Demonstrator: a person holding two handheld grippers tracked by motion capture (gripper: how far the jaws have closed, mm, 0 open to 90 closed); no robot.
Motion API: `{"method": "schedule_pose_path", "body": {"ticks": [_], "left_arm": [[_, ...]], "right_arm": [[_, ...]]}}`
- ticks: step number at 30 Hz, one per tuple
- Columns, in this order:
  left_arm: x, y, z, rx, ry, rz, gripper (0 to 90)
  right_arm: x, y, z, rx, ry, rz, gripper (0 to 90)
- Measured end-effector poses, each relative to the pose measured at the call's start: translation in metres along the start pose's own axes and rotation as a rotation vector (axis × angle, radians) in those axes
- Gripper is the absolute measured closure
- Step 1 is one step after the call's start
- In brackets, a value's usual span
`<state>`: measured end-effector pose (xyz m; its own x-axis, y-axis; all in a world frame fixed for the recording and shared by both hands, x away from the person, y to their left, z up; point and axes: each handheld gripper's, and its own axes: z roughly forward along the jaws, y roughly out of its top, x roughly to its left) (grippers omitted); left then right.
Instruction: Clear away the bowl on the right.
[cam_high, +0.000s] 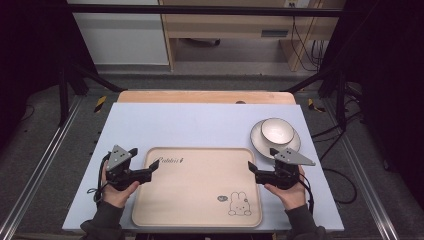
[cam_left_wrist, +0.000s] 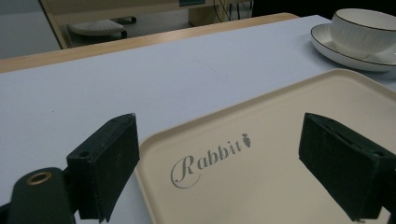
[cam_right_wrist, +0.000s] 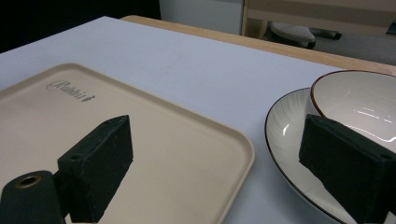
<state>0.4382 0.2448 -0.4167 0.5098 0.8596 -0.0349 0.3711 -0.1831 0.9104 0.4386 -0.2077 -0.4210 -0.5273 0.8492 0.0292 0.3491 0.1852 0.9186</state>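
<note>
Pale blue tabletop (cam_high: 200, 125) holds a cream rabbit-print tray (cam_high: 197, 187) at centre. At its nine o'clock edge the left gripper (cam_high: 150, 169) hovers with jaws wide apart, empty. At three o'clock the right gripper (cam_high: 254, 172) likewise gapes, empty. At one o'clock, a white bowl (cam_high: 277, 130) sits on a saucer (cam_high: 257, 140).

The beige tray (cam_high: 197, 200) fills the lower middle of the frame with its flat bare, the white bowl (cam_high: 277, 129) on its saucer (cam_high: 259, 142) blocks the right just above the tray's corner, and the blue tabletop (cam_high: 190, 125) across the upper frame lies open.
</note>
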Motion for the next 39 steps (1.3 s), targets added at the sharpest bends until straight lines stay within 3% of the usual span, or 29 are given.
{"method": "schedule_pose_path", "body": {"ticks": [22,26,39], "left_arm": [[0.002,-0.003,0.002,0.008,0.005,-0.016,13.4],[0.0,-0.003,0.004,0.014,0.008,-0.002,13.5],[0.003,-0.004,0.003,0.011,0.007,-0.016,13.7]], "right_arm": [[-0.005,0.002,-0.005,-0.01,-0.004,0.011,11.6],[-0.009,0.001,-0.008,-0.012,-0.014,0.02,13.4],[-0.016,0.005,-0.014,-0.014,-0.048,0.054,16.2]]}}
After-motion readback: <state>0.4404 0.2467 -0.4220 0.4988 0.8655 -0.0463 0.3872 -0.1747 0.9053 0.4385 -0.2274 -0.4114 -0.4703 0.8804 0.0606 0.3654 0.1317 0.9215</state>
